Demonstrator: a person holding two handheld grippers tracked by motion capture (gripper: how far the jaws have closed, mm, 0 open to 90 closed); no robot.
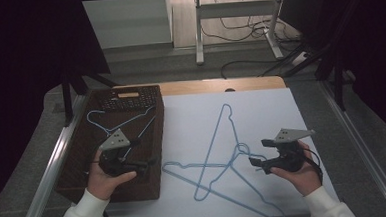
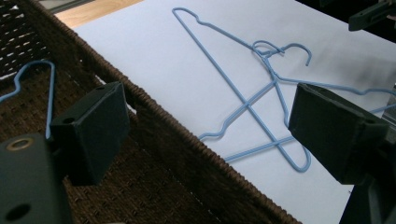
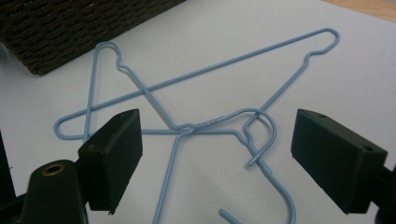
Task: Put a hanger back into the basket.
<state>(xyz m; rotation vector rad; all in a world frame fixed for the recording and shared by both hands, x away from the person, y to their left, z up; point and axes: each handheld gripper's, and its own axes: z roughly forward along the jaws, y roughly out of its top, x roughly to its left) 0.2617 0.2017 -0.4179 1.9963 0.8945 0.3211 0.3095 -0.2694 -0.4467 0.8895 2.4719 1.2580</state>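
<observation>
Two blue wire hangers lie crossed on the white table top (image 1: 261,110), one running away from me (image 1: 225,107), the other lying across near the front (image 1: 176,164); their hooks tangle in the middle (image 3: 266,126). A third blue hanger (image 1: 98,112) rests inside the brown wicker basket (image 1: 155,140) at the left. My left gripper (image 1: 142,152) hangs open over the basket's near right corner, jaws pointing right with nothing between them (image 2: 210,100). My right gripper (image 1: 259,152) stands open just right of the tangled hooks, which lie below between its jaws (image 3: 217,123).
The basket's woven right rim (image 2: 154,116) runs between my left gripper and the hangers on the table (image 2: 224,37). Metal rails edge the table on both sides (image 1: 49,171). A desk frame and cables (image 1: 237,26) stand on the floor beyond the table.
</observation>
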